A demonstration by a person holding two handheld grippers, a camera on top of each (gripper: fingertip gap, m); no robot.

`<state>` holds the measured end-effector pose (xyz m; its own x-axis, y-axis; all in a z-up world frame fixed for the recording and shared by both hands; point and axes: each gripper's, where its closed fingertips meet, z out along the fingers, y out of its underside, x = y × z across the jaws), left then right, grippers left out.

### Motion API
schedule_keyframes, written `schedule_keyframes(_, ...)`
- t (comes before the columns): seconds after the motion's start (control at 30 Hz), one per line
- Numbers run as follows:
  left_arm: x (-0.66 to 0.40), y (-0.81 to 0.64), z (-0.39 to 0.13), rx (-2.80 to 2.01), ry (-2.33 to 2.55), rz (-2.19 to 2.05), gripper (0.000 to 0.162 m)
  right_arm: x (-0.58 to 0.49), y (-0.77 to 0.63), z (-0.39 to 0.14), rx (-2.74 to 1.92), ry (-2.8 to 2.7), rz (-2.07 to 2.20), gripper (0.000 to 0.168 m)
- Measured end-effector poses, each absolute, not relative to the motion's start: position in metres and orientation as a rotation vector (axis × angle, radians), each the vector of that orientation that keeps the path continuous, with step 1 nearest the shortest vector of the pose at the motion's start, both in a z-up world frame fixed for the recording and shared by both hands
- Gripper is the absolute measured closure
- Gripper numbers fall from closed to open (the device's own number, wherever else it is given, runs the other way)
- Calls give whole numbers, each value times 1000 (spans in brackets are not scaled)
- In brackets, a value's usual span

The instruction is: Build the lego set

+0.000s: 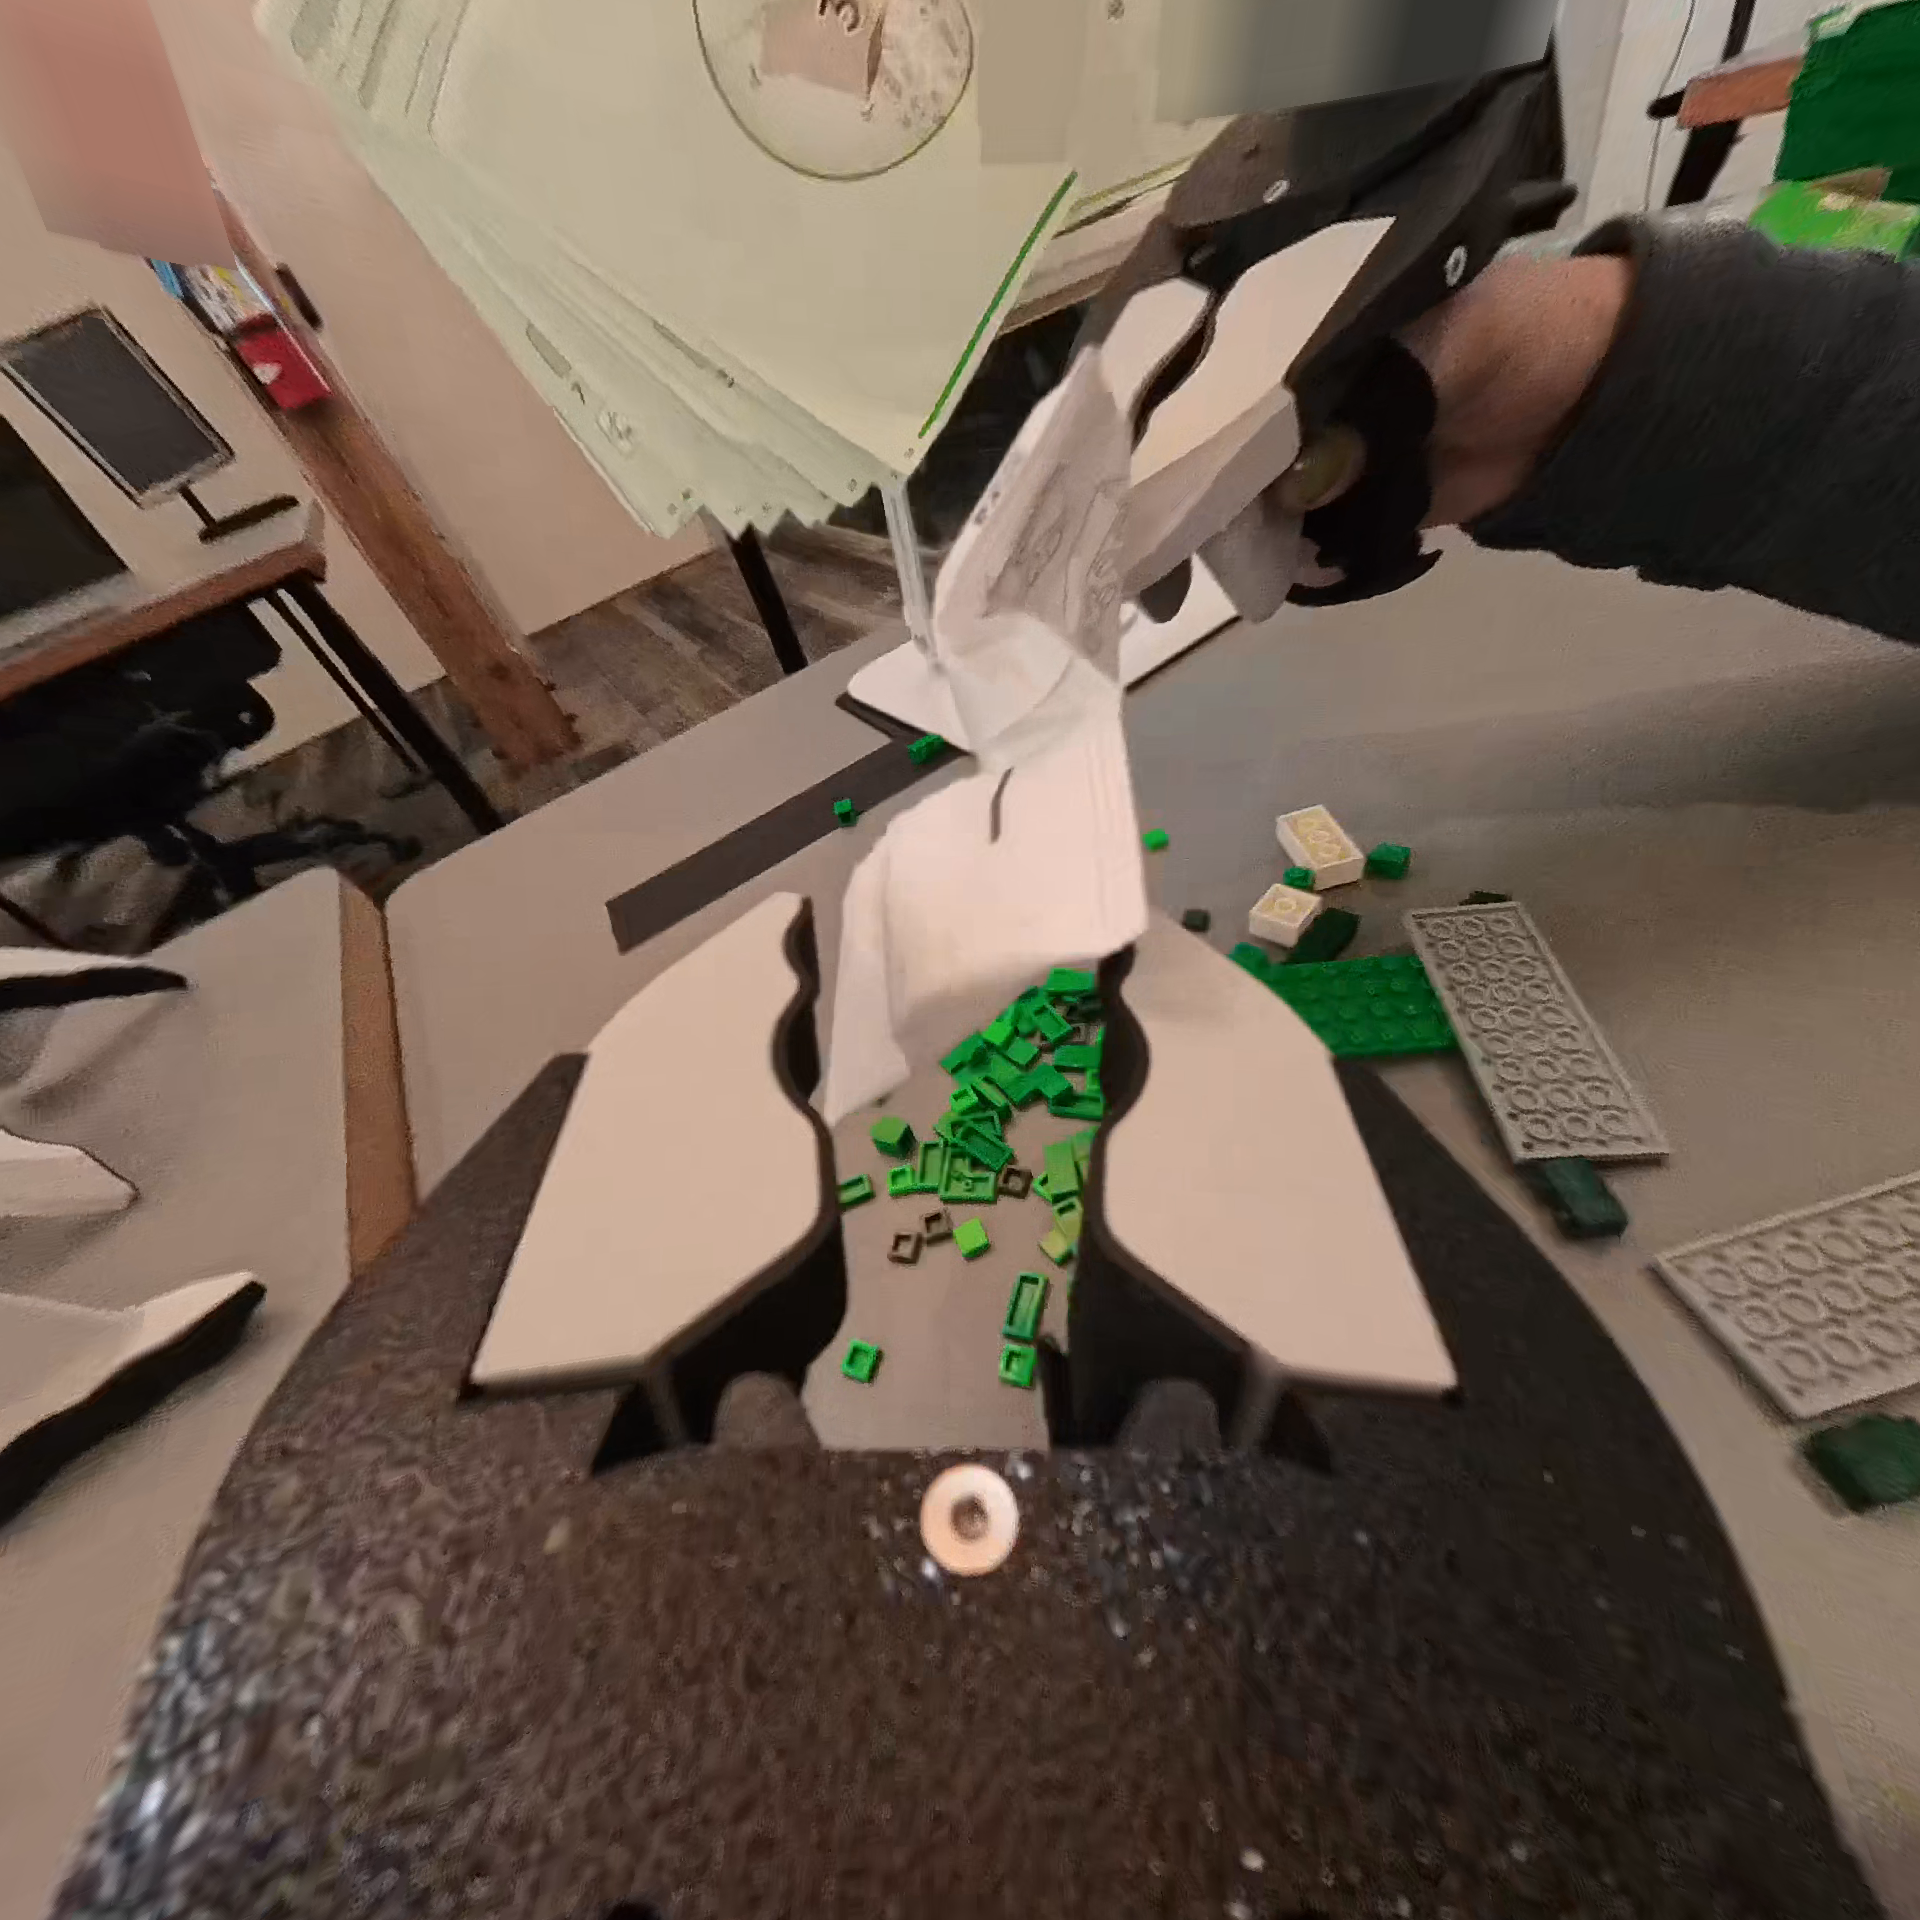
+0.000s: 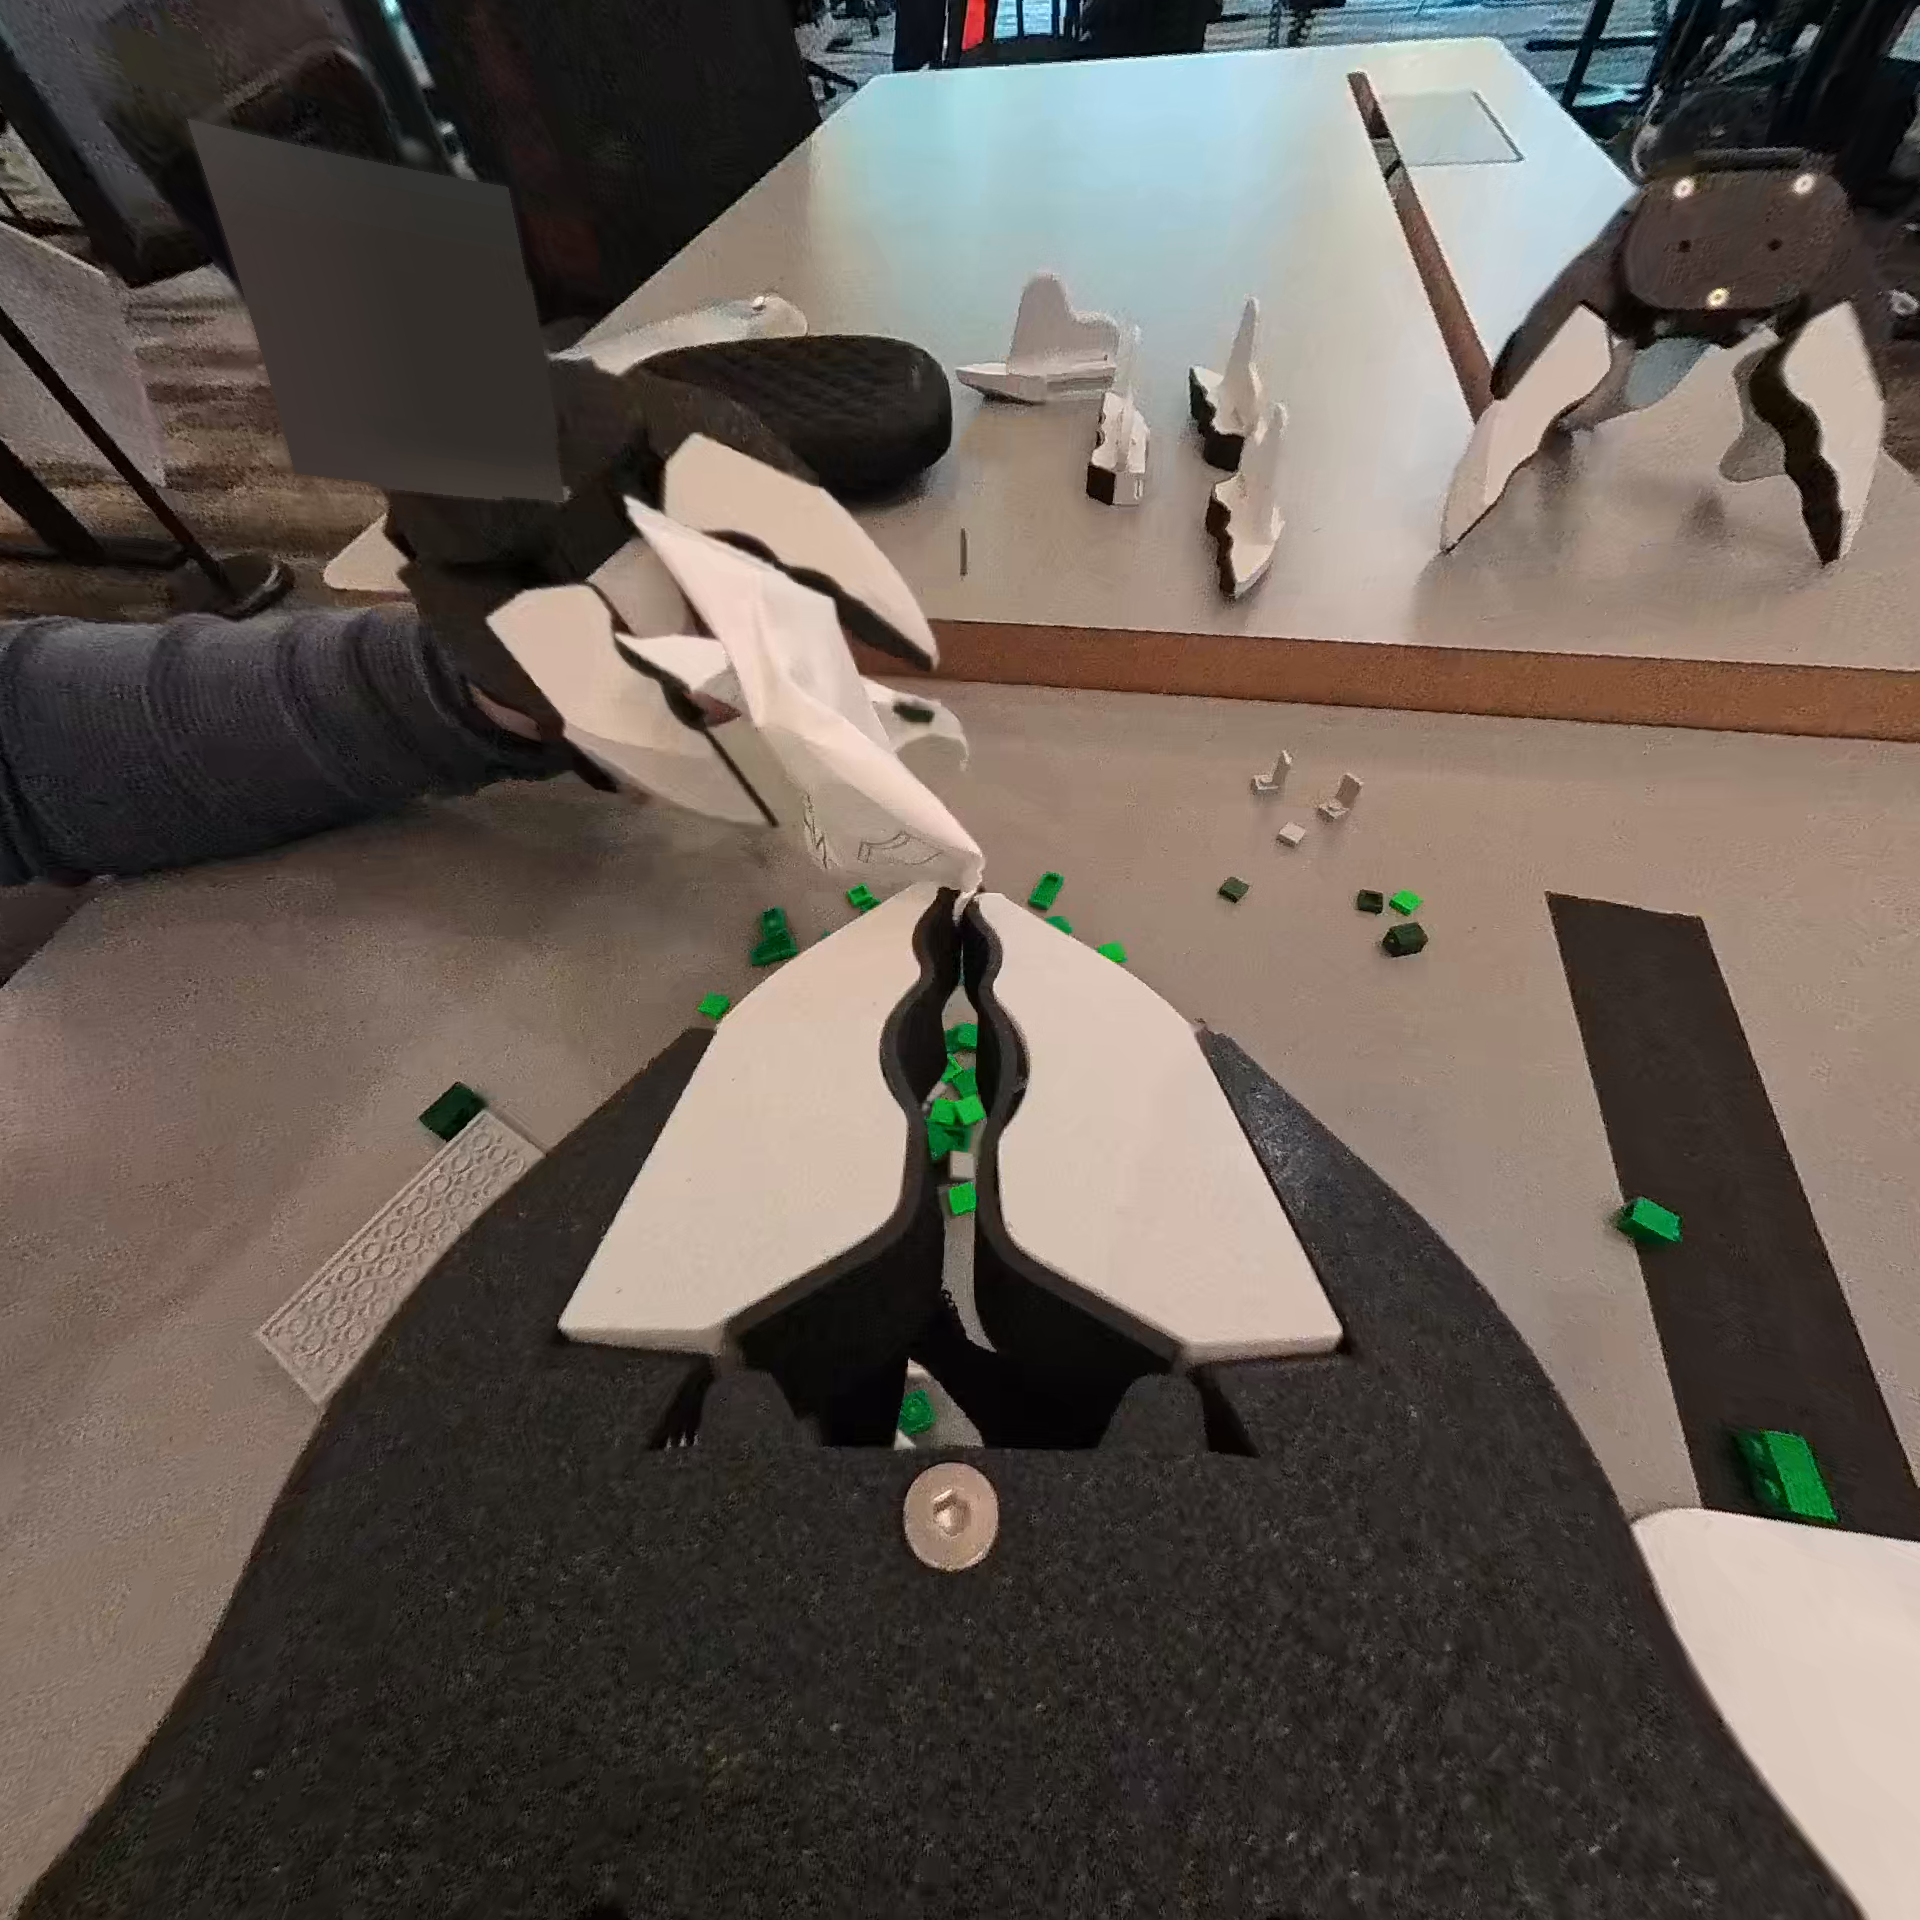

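Observation:
A white paper bag (image 1: pixel 997 914) is stretched between my two grippers above the grey table (image 1: pixel 1455 727). My left gripper (image 1: pixel 961 935) has its fingers a bag's width apart, closed on the bag's lower end. My right gripper (image 2: pixel 961 904) is shut on a twisted corner of the bag (image 2: pixel 831 727). It shows at the upper right of the left wrist view (image 1: pixel 1122 457). A pile of small green pieces (image 1: pixel 1008 1091) lies on the table under the bag. The pile also shows between the right gripper's fingers (image 2: pixel 956 1112). The left gripper (image 2: pixel 842 727) shows at the left of the right wrist view.
Two grey plates (image 1: pixel 1538 1039) (image 1: pixel 1808 1288), a green plate (image 1: pixel 1361 1003) and cream bricks (image 1: pixel 1320 847) lie to the right. An instruction booklet (image 1: pixel 727 260) stands behind. Loose green pieces (image 2: pixel 1403 935) are scattered. A spare gripper (image 2: pixel 1704 343) and loose fingers (image 2: pixel 1236 436) sit on the neighbouring table. My hands' fingertips stand some 7 cm from each other.

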<state>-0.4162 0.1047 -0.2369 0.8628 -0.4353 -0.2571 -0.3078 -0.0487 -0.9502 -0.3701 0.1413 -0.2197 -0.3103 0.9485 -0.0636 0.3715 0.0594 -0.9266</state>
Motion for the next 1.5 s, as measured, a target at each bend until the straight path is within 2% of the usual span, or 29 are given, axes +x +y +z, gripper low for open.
schedule_keyframes(0.03,-414,103,-231,-1608,605,-70,128,-370,138,-220,-1316,-1763,1237,168)
schedule_keyframes(0.07,-410,101,-228,-1581,629,-44,155,-370,135,-220,-1308,-1785,1239,168)
schedule_keyframes(0.1,-408,100,-227,-1586,645,-37,162,-369,131,-220,-1293,-1806,1247,168)
schedule_keyframes(0.17,-403,99,-233,-1661,634,-164,162,-368,132,-219,-1244,-1808,1203,165)
schedule_keyframes(0.2,-399,98,-233,-1668,617,-274,162,-367,135,-217,-1218,-1791,1169,148)
schedule_keyframes(0.27,-395,94,-234,-1683,612,-410,162,-365,137,-207,-1178,-1739,1170,103)
schedule_keyframes(0.3,-394,93,-237,-1702,628,-428,162,-363,131,-203,-1150,-1758,1212,94)
schedule_keyframes(0.37,-391,91,-242,-1714,686,-403,162,-359,117,-205,-1115,-1835,1235,92)
schedule_keyframes(0.4,-386,89,-244,-1710,720,-398,162,-358,111,-211,-1132,-1897,1210,93)
schedule_keyframes(0.53,-371,85,-248,-1693,803,-415,162,-361,101,-233,-1198,-2024,1155,160)
schedule_keyframes(0.57,-375,88,-250,-1720,777,-396,162,-363,102,-235,-1217,-2023,1152,168)
schedule_keyframes(0.67,-384,93,-251,-1776,724,-336,162,-362,90,-237,-1138,-2098,1126,168)
schedule_keyframes(0.83,-379,90,-233,-1699,633,-508,162,-370,101,-219,-1092,-1973,1006,168)
schedule_keyframes(0.93,-384,87,-216,-1610,541,-648,162,-373,99,-209,-1071,-1897,1089,168)
schedule_keyframes(1.07,-384,90,-204,-1515,484,-590,162,-373,93,-197,-1061,-1829,1260,168)
schedule_keyframes(1.1,-385,89,-200,-1496,480,-579,158,-372,95,-189,-1072,-1780,1321,168)
schedule_keyframes(1.2,-400,96,-202,-1556,453,-335,97,-370,117,-183,-1140,-1571,1245,168)
schedule_keyframes(1.23,-406,96,-201,-1555,437,-241,81,-366,115,-180,-1149,-1527,1252,168)
schedule_keyframes(1.27,-410,95,-198,-1542,420,-178,74,-358,111,-176,-1149,-1509,1233,168)
schedule_keyframes(1.5,-405,71,-193,-1418,236,-83,76,-240,71,-143,-1303,-1330,1020,168)
